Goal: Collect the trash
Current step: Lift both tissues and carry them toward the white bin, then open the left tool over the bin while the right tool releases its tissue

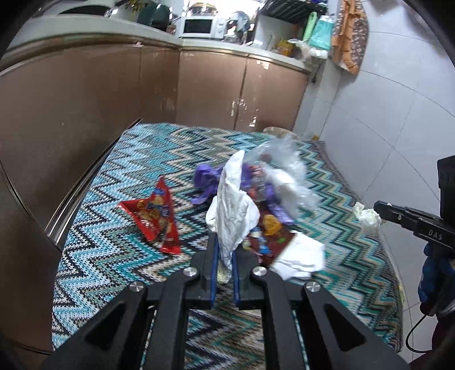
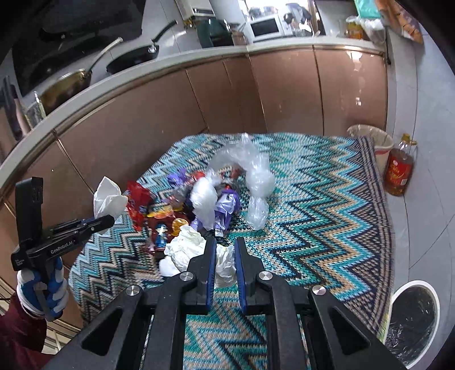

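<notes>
Partly hidden: the lower end of the crumpled white tissue sheet [image 1: 231, 210] is covered by the blue-padded fingers of the left gripper [image 1: 224, 256], whose jaws are closed on it; in the right wrist view the same sheet [image 2: 108, 199] is seen lifted above the rug at that gripper's tip [image 2: 103, 220]. The right gripper [image 2: 224, 256] is held low over the rug, jaws narrowly parted around a small crumpled white tissue wad [image 2: 224, 263]; whether the pads actually press it cannot be told. In the left view only the dark tip of the right gripper [image 1: 382, 209] is visible, touching or just beside the wad [image 1: 366, 217]; its body is cut off at the frame edge.

Trash is heaped mid-rug: a red foil snack wrapper [image 1: 155, 216], a crinkled clear plastic bag [image 2: 250, 176], purple plastic scraps [image 2: 226, 206], a flat white paper piece [image 1: 298, 256] and colourful printed wrappers; motion blur makes the print unreadable.

The surface is a teal, black and beige zigzag-patterned rug [image 2: 327, 199] on a pale tiled floor. Brown cabinet fronts [image 2: 284, 91] are noted behind, a white microwave [image 2: 266, 27] and pans on the counter. A lined waste bin [image 2: 372, 142], an amber oil bottle [image 2: 398, 168] and a white-rimmed bin with black liner [image 2: 412, 318] are recorded at right.
</notes>
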`<state>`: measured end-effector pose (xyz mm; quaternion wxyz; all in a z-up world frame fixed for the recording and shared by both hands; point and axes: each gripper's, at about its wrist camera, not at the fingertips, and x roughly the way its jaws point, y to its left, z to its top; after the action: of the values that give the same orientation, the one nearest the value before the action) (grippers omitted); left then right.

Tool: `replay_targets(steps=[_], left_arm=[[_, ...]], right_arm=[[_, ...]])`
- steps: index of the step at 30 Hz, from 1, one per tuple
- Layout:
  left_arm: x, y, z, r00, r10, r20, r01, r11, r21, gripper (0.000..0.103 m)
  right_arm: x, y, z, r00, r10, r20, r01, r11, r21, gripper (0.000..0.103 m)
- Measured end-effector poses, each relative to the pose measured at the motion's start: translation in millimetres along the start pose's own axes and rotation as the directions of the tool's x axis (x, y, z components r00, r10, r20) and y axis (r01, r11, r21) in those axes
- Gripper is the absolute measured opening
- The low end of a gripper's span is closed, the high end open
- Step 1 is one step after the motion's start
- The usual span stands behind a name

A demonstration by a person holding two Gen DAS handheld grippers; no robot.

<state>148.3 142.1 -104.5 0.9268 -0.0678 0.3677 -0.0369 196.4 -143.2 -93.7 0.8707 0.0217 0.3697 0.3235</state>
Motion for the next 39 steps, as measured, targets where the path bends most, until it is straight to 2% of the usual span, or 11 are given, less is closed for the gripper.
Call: replay_targets(steps=[5,9,13,16,18,22,30,34,37,39], left_arm=[[-16.5,-39.8,2.7,0.999,-0.051,0.008,0.051,0.997,0.062,0.008],[-17.0,-82.3,5.7,0.993,-0.117,-0.013,0.118,0.986,0.120,0.008],[-8.6,-135.1,8.4,0.981,-0.184,-0.058,0.192,0.962,0.194,0.008],[5.0,-183.7,10.1,0.969,-0.225,-0.101,0.244,0.931,0.273,0.008],[19.4,-222.5,10.6,0.957,-0.253,-0.142,0.287,0.900,0.329,0.008],[54.5,-286.8,9.3,0.934,-0.274,-0.230,0.347,0.847,0.402,0.008],[125.0,-399.0,4.5,0.880,-0.291,-0.375,0.451,0.761,0.467,0.008],[159.9,-436.7,0.0,0.852,-0.290,-0.437,0.487,0.746,0.455,0.008],[184.9,-460.2,-4.0,0.838,-0.283,-0.467,0.501,0.741,0.448,0.010],[204.8,-474.7,-7.8,0.817,-0.283,-0.502,0.521,0.735,0.433,0.010]], right_arm=[[-44.7,-8.4,-10.5,0.997,-0.028,0.073,0.025,0.999,0.035,0.012],[-85.9,-32.3,-29.3,0.986,-0.083,0.141,0.069,0.992,0.102,0.012],[-121.6,-66.6,-51.8,0.967,-0.172,0.186,0.138,0.973,0.183,0.012],[-141.8,-94.4,-68.2,0.947,-0.255,0.196,0.205,0.947,0.246,0.012],[-153.6,-116.7,-81.7,0.926,-0.327,0.189,0.264,0.919,0.294,0.012],[-169.8,-158.3,-103.7,0.898,-0.409,0.162,0.326,0.866,0.379,0.012],[-174.1,-227.1,-122.7,0.856,-0.509,0.087,0.425,0.790,0.441,0.013],[-168.6,-255.4,-125.0,0.843,-0.536,0.056,0.459,0.768,0.447,0.015],[-162.4,-272.9,-127.7,0.837,-0.547,0.030,0.478,0.756,0.447,0.015],[-155.9,-284.9,-130.0,0.834,-0.552,0.012,0.488,0.747,0.451,0.020]])
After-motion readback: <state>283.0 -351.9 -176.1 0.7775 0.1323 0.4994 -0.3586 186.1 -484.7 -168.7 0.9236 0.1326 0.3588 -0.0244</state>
